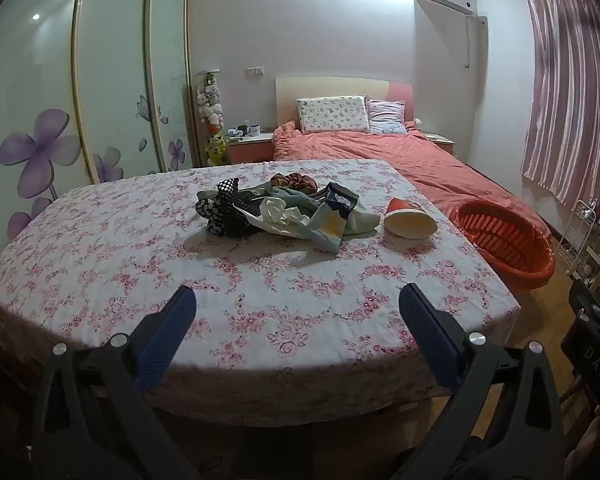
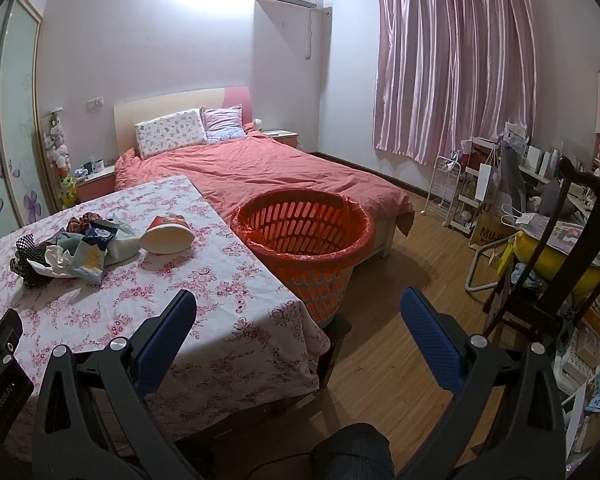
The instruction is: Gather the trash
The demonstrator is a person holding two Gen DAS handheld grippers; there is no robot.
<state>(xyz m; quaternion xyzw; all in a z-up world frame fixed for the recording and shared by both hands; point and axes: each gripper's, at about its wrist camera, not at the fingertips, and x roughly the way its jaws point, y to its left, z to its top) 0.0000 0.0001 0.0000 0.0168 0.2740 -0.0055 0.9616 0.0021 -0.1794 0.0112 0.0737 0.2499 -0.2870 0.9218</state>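
Two grippers are hovering over the near edge of one worktop (image 1: 100, 240) draped in a white cloth printed with pink flowers. The left gripper (image 1: 296, 300) is holding its jaws released and spread wide, with nothing between the ribbed blue pads, and the right gripper (image 2: 298, 304) is doing the same over the worktop's near right corner. One heap of trash (image 1: 276, 212) is lying around the middle of the worktop, well apart from both pairs of jaws and straight ahead of the left pair: a crumpled white tissue (image 1: 280, 212), a dark blue snack wrapper (image 1: 340, 200), pale green plastic film, black fabric dotted in white (image 1: 224, 210) and something brown and ruffled at the far side. One paper cup (image 1: 410, 222), red outside and cream inside, is lying tipped on its side just to the right of the heap, its open mouth turned toward the near edge. One orange slatted plastic basket (image 2: 304, 240), round and lined with a thin red bag, is standing just off the worktop's right edge, between the worktop and one bed (image 2: 260, 168) covered in a wrinkled coral quilt, with two pillows at its head.
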